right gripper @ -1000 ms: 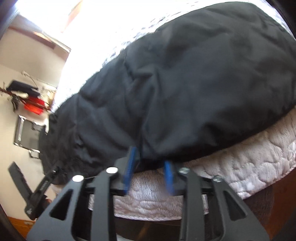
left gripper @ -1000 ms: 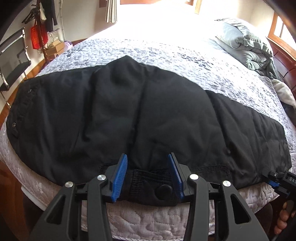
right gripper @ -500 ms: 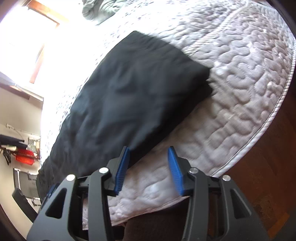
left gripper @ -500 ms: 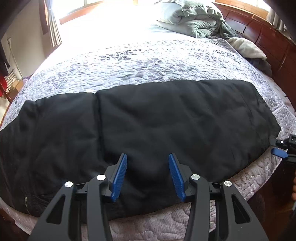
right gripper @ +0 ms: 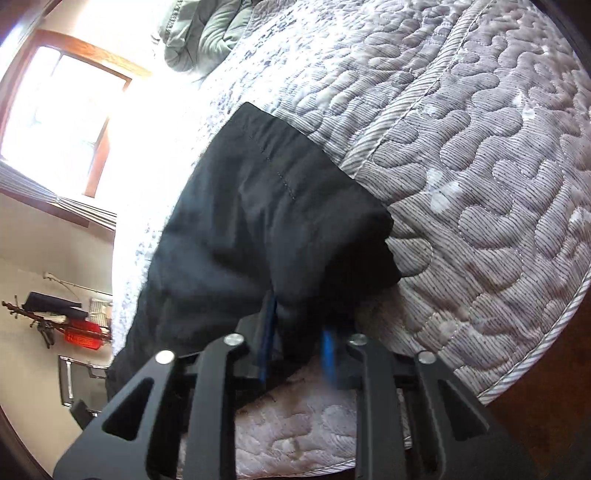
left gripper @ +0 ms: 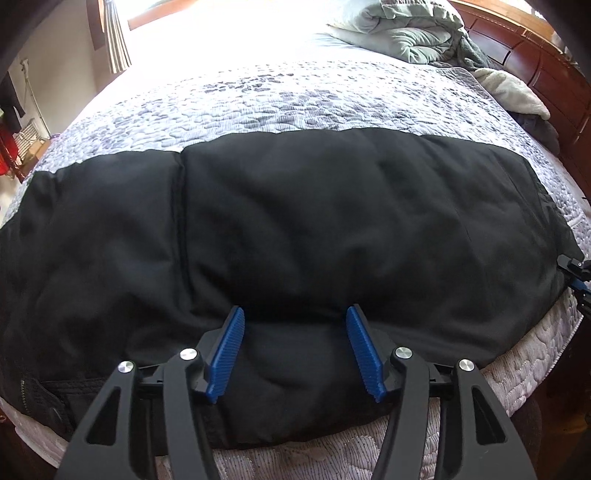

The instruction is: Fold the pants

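Black pants (left gripper: 314, 221) lie folded lengthwise across the near edge of a quilted bed, waistband at the left, leg hems at the right. My left gripper (left gripper: 295, 321) is open, its blue pads over the near edge of the pants at mid length, holding nothing. My right gripper (right gripper: 299, 332) is at the hem end of the pants (right gripper: 266, 221); its blue pads are close together with black cloth between them. The right gripper also shows at the right edge of the left wrist view (left gripper: 578, 275).
The grey quilted bedspread (left gripper: 314, 92) covers the bed. A rumpled green-grey duvet (left gripper: 406, 33) and a white pillow (left gripper: 513, 88) lie at the far right by the wooden headboard (left gripper: 546, 66). The mattress edge (right gripper: 535, 350) drops to a wood floor.
My left gripper has moved closer over the pants' near edge, still open. My right gripper has moved onto the hem corner and narrowed from open onto the cloth.
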Available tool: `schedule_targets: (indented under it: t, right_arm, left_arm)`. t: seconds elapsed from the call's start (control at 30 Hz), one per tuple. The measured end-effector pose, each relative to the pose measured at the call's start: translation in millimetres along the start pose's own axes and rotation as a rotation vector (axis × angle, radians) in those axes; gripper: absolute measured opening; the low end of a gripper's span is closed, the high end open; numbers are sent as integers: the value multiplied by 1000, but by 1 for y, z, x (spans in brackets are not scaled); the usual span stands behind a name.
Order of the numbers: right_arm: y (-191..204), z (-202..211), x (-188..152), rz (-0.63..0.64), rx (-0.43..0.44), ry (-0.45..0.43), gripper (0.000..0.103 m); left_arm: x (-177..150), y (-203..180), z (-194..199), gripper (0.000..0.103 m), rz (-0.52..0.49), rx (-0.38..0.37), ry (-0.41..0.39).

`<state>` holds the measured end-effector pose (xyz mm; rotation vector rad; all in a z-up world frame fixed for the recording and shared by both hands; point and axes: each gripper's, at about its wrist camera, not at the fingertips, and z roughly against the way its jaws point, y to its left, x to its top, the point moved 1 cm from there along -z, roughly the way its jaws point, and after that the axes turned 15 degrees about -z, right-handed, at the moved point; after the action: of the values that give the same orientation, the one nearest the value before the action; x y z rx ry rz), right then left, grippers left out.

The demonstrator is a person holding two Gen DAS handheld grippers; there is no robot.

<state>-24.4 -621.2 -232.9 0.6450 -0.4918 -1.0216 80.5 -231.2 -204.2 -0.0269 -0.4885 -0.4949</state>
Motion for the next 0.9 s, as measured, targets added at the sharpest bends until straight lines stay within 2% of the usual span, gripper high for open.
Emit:
schedule_targets:
  t: [0.1,0.2,0.27,0.4,0.53,0.6,0.7,0.9]
  right_arm:
    - [16,11,-9,59,-20,-50,10]
    - [40,24,-15,127,-48,-106,9]
    - [67,28,-21,186,-61,-139,9]
    - [119,44,-44,348,-72,-211,9]
    - [178,52,-86,534,-45,-250,9]
    - [204,53,-110,634,-39,-258,9]
    - [234,45,-147,761,-24,-234,10]
    - [265,15,-216,964,-40,-161,11]
  left_arm:
    - [0,4,-1,59,1,-20,7]
    - [2,8,10,58,6,8,34]
    - [1,18,28,58,25,29,0]
    - [-13,52,55,59,55,114,-36]
    - [-39,96,74,59,119,225,-40]
    - [-52,118,84,59,181,243,-50]
    - [-71,147,92,59,251,234,-48]
    - [-95,173,91,59,355,239,-16]
